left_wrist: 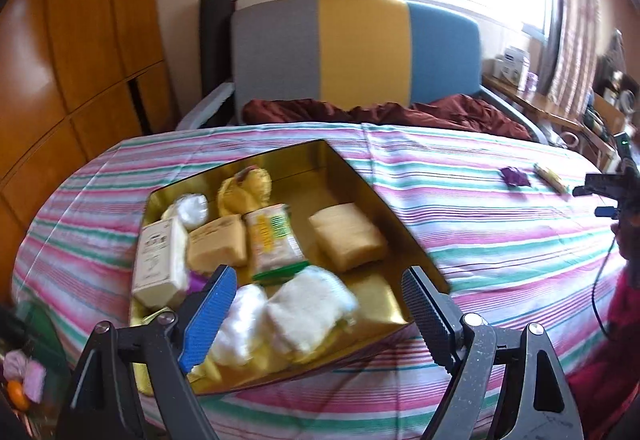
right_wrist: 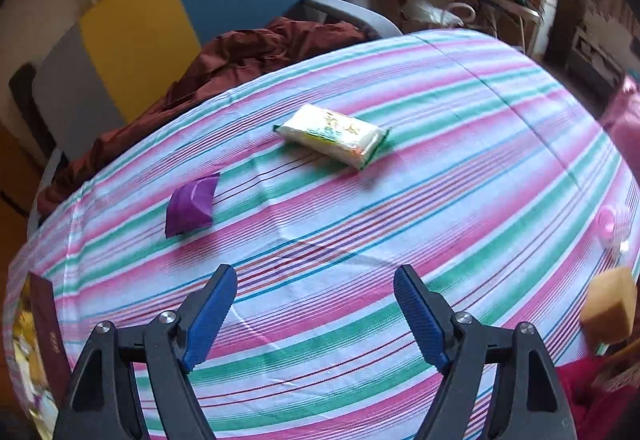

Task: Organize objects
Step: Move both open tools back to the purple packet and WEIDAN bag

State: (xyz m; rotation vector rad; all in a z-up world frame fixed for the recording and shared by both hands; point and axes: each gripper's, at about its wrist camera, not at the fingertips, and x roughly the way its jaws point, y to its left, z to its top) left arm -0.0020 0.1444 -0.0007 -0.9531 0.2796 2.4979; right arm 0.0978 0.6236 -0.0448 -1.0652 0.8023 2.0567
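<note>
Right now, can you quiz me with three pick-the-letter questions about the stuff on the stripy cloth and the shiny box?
1. Where does the purple packet lie?
A. inside the gold box
B. on the striped cloth
C. on the chair

2. What colour is the inside of the box?
A. gold
B. blue
C. white

3. How is the right gripper?
A. shut on the packet
B. shut on nothing
C. open, holding nothing

Answers:
1 B: it sits on the striped cloth, apart from the box.
2 A: its walls and floor shine gold.
3 C: its jaws stand wide apart with only cloth between them.
</note>
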